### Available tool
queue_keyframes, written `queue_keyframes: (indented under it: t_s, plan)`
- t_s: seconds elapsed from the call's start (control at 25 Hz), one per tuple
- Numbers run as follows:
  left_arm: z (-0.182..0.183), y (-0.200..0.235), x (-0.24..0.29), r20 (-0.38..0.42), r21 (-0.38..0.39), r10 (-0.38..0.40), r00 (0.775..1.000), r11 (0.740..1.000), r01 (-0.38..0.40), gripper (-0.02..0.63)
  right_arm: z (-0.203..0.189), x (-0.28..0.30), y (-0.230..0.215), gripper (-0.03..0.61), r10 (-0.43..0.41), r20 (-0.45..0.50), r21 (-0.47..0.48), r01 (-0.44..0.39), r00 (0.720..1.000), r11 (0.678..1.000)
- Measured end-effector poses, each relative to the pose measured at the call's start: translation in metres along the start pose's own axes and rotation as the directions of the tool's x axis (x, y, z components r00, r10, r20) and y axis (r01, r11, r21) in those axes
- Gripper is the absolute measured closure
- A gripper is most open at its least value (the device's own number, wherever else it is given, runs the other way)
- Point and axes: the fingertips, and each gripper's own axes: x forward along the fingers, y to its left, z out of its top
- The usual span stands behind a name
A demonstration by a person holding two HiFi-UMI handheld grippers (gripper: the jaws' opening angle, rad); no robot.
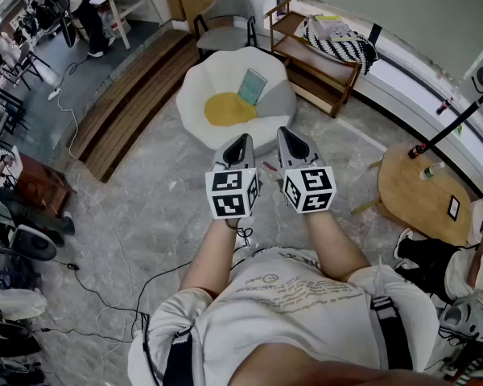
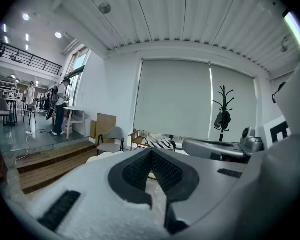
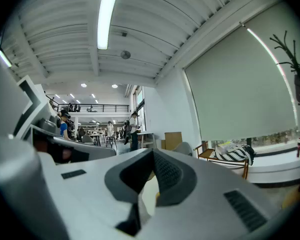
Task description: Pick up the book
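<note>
The book [image 1: 252, 86], thin with a pale teal cover, leans on a white egg-shaped floor seat [image 1: 217, 75] beside its yellow cushion [image 1: 228, 108]. My left gripper [image 1: 243, 141] and right gripper [image 1: 282, 133] are held side by side in front of my chest, pointing at the seat and stopping short of its near rim. Both are well apart from the book. In the left gripper view the jaws [image 2: 151, 152] meet at the tip with nothing between them. In the right gripper view the jaws [image 3: 153, 153] are likewise shut and empty. The book is hidden behind the jaws in both gripper views.
A wooden bench [image 1: 310, 59] with a striped cushion [image 1: 338, 39] stands behind the seat, next to a grey chair [image 1: 225, 14]. A round wooden table [image 1: 423, 191] is at the right. Wooden steps [image 1: 133, 95] run along the left. Cables [image 1: 88, 288] trail over the marble floor.
</note>
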Motion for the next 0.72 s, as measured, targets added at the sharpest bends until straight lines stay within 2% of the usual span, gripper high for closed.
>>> queue_keyframes:
  t_s: [0.36,0.72]
  plan:
    - [0.0,-0.005,0.003,-0.005,0.009,-0.014,1.0,1.0,0.014,0.594,0.004,-0.001,-0.002,0.552,-0.018,0.001,0.001,0.018,1.0,1.0]
    - [0.005,0.011,0.001,-0.003,0.015,-0.025,1.0,1.0,0.025,0.594,0.01,0.015,0.015,0.552,-0.005,0.014,0.028,0.004,1.0,1.0]
